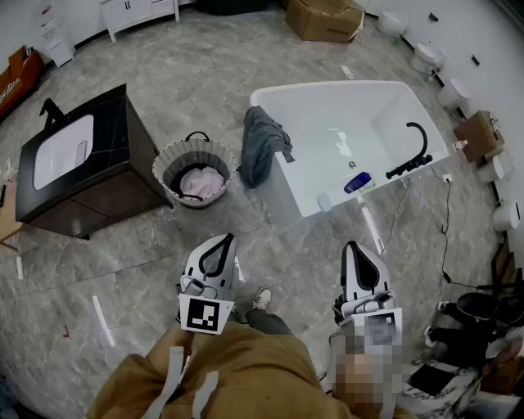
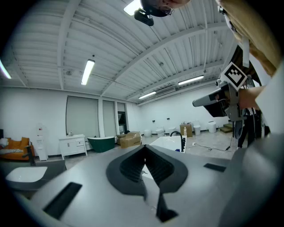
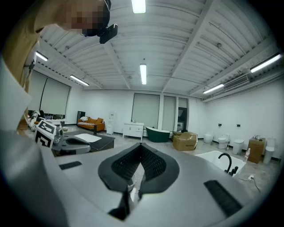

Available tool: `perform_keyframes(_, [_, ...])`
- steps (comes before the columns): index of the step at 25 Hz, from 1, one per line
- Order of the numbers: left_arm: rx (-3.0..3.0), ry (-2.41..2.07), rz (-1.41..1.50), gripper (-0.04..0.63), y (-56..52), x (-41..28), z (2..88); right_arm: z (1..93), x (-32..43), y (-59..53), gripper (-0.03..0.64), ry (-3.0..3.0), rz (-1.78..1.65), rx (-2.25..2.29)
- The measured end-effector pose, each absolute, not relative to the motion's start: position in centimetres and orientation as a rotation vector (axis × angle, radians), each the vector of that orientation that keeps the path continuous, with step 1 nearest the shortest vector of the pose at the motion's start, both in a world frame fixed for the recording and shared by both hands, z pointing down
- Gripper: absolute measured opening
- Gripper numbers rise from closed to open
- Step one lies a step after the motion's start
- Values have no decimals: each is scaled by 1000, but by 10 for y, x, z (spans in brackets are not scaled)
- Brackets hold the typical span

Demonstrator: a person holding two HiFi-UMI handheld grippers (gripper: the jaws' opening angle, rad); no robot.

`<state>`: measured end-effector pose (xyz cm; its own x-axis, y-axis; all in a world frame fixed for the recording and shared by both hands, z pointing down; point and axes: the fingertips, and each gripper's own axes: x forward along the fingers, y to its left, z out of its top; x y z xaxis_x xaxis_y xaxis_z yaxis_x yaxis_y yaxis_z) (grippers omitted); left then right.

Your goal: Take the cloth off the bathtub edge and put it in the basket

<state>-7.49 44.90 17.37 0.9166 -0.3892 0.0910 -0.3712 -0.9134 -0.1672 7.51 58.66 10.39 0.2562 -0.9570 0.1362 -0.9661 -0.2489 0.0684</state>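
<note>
A grey cloth (image 1: 262,144) hangs over the left edge of the white bathtub (image 1: 385,98). Just left of it stands a round basket (image 1: 168,159) with pale pink laundry inside. Both grippers are held low near the person's body, well short of the tub and the basket. My left gripper (image 1: 225,240) points toward the basket, jaws shut and empty, as the left gripper view (image 2: 144,148) shows. My right gripper (image 1: 350,245) points toward the tub's near edge; its jaws meet in the right gripper view (image 3: 141,146) with nothing between them. The cloth appears in neither gripper view.
A black vanity (image 1: 123,155) with a white basin stands left of the basket. A black faucet (image 1: 413,147) and a blue bottle (image 1: 357,182) sit at the tub's right end. A cable (image 1: 446,237) trails on the floor; cardboard box (image 1: 323,18) and toilets (image 1: 426,56) line the far side.
</note>
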Motion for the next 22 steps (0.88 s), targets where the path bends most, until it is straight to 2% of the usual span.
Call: perform_keyframes(22, [-2756,923,-188,5,459,-61,136,97,137,580,6,-2067,11,2268])
